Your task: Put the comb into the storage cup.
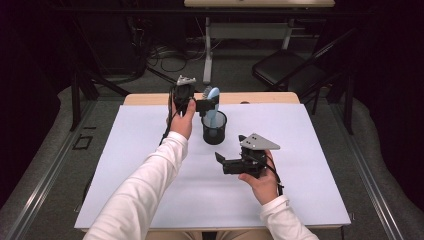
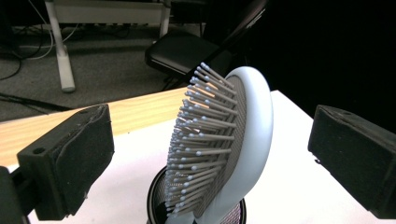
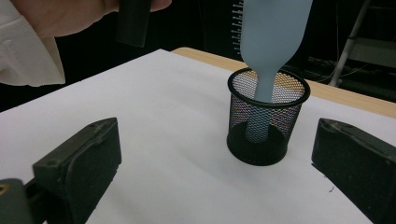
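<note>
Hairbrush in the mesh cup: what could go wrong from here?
The hairbrush stands handle-down in the small mesh cup and leans, head well above the rim, so it may tip the cup over. The left gripper is open with its jaws either side of the head; a sideways nudge could topple both. The right gripper, open, is apart from the cup, so nothing steadies it.

Looks like a lab or recording studio rather than a home. Dark curtained walls all round, grey carpet floor [image 1: 235,75] strewn with loose black cables [image 1: 165,60]. Plain wooden table under a white sheet [image 1: 150,165], framed by black metal stands [image 1: 75,95]. Folding black chair [image 1: 285,67] and a second white-legged desk [image 1: 250,30] behind.
</note>
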Demonstrator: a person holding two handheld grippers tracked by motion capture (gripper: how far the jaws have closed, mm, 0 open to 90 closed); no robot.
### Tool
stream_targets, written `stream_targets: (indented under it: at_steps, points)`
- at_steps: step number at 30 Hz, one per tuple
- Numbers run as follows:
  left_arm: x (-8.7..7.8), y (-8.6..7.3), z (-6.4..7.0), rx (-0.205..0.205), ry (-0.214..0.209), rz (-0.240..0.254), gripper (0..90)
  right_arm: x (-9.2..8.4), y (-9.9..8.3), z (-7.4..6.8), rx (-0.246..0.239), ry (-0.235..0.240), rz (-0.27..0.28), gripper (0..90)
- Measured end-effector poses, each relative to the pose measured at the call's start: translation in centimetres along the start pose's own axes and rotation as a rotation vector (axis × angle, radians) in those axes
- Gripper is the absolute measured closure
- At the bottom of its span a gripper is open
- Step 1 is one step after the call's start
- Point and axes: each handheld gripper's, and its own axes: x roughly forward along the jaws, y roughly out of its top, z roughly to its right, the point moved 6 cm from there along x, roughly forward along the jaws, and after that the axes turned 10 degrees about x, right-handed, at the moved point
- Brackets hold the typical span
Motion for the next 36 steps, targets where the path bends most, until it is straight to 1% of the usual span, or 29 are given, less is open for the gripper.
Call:
stream_targets:
  at_steps: [3,9,11,15,19,21,27,36]
  points:
    - [0.0,0.0,-0.1,-0.007,-0.003,0.002,0.4,0.1,-0.1,0.0,-0.002,0.002,-0.005,0.0]
    - [-0.5,0.2,-0.3,-0.007,-0.001,0.000,0.4,-0.1,0.0,0.1,-0.002,-0.006,0.002,0.0]
    - [-0.6,0.2,-0.3,-0.011,0.000,0.006,0.4,-0.1,0.1,0.1,0.007,-0.004,0.003,0.0]
    - [-0.9,0.3,-0.4,-0.015,0.000,0.001,0.4,-0.1,0.1,0.1,0.006,-0.003,0.005,0.0]
    - [-1.3,0.4,-0.3,-0.011,-0.006,-0.008,0.4,0.0,0.1,0.1,0.001,-0.005,0.002,0.0]
    - [-1.5,0.5,-0.2,-0.011,-0.012,-0.005,0.4,-0.1,0.1,0.0,-0.001,-0.006,0.003,0.0]
    - [-2.0,0.7,-0.3,-0.010,-0.013,-0.002,0.4,0.0,0.1,0.0,0.002,-0.006,0.004,0.0]
    - [-2.7,0.8,-0.3,0.002,-0.019,-0.016,0.4,0.0,0.1,0.0,-0.001,-0.007,0.001,0.0]
